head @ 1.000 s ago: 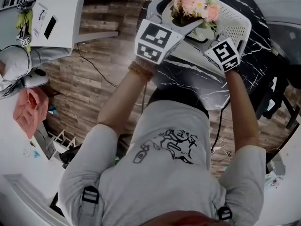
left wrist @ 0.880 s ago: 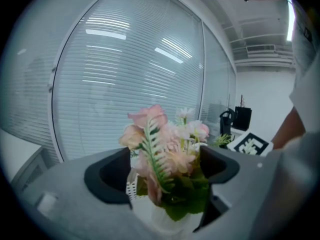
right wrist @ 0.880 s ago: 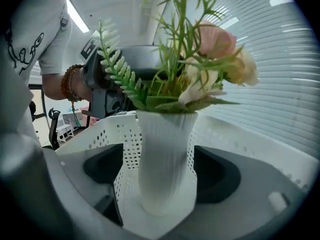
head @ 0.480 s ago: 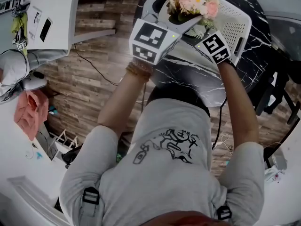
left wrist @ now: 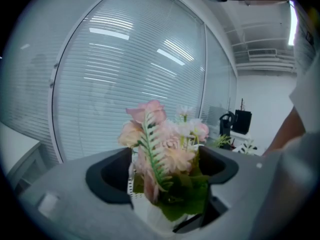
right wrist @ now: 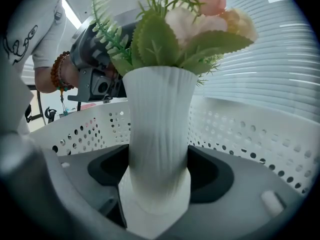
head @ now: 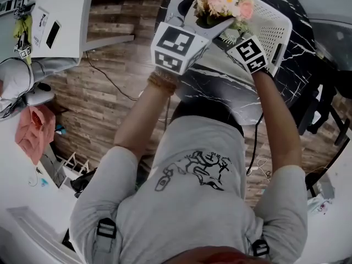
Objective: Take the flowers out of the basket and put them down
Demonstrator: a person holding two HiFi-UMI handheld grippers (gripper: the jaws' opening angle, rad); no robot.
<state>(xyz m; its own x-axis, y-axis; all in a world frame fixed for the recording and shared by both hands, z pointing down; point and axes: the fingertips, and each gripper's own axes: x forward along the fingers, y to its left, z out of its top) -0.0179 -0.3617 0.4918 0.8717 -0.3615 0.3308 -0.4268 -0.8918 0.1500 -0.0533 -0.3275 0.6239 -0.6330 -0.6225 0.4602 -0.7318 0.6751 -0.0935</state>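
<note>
Our right gripper [right wrist: 159,169] has just been closing its jaws, and they now clasp the white ribbed vase [right wrist: 157,124] low on its body, one jaw against each side. Above that grip the flowers [right wrist: 195,29] spread out of the vase's mouth at the top of the frame, pink and cream blooms among green leaves and fern sprigs. Our left gripper [left wrist: 167,184] is clenched on the bunch itself: leaves and blossoms fill the space between its jaws at the centre of its view, with the vase's rim just below. In the right gripper view that left gripper shows at the upper left, behind the foliage, and the wrist that holds it wears a beaded bracelet [right wrist: 59,71]. The perforated walls of the white basket [right wrist: 250,134] rise behind the vase and to both sides, so the flowers stand inside it. In the head view the basket sits at the top centre, on a dark marble table [head: 231,98] above a wooden floor [head: 110,92].
</note>
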